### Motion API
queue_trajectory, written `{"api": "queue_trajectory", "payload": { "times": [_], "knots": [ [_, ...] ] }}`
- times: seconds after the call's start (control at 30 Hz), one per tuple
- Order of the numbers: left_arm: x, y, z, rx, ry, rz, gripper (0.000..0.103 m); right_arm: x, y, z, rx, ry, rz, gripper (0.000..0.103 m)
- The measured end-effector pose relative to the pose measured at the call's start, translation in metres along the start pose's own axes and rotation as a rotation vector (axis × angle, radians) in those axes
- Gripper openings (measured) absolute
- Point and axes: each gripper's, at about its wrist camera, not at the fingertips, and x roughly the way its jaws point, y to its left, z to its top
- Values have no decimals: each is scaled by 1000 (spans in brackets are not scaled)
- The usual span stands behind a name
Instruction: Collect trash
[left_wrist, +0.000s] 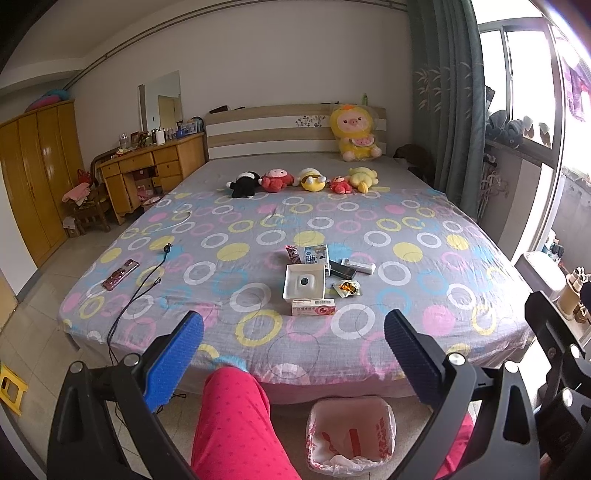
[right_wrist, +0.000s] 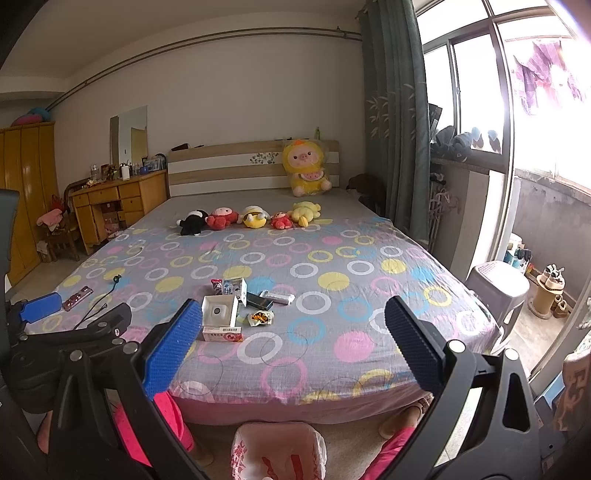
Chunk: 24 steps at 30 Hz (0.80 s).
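1. The left gripper (left_wrist: 293, 354) stood wide open, both fingers spread and nothing between them; the right gripper (right_wrist: 293, 349) likewise stood wide open and empty; both were held short of the bed's foot, clear of every item.
2. Directly below the grippers, on the floor against the bed's foot, stood a waste bin (left_wrist: 351, 435) lined with a white and red plastic bag; the person's leg in pink spotted trousers (left_wrist: 236, 424) stood just left of it.
3. Beyond the fingers lay the bed (left_wrist: 424, 295), covered in a grey sheet printed with coloured rings; the trash sat in one cluster on it, ahead of the left gripper and ahead-left of the right gripper.
4. Nearest in that cluster was a pink and white carton (left_wrist: 313, 307); touching its far side, an open white box (left_wrist: 304, 282); just right of that, a torn snack wrapper (left_wrist: 347, 287).
5. Further on lay a black flat box (left_wrist: 342, 270), a white tube-like packet (left_wrist: 358, 265), a blue and white carton (left_wrist: 316, 254) and a small red wrapper (left_wrist: 294, 254).
6. Well to the left lay a phone (left_wrist: 120, 274) and a black cable (left_wrist: 146, 284).
7. Farthest, a row of plush toys (left_wrist: 303, 180) lay near the headboard (left_wrist: 273, 129).
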Motion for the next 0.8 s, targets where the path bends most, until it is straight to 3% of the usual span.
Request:
{"api": "queue_trajectory", "payload": {
  "times": [0.8],
  "knots": [
    [4,5,-6,0,6,-1,96,1,2,0,-4,7,5,97]
  ]
}}
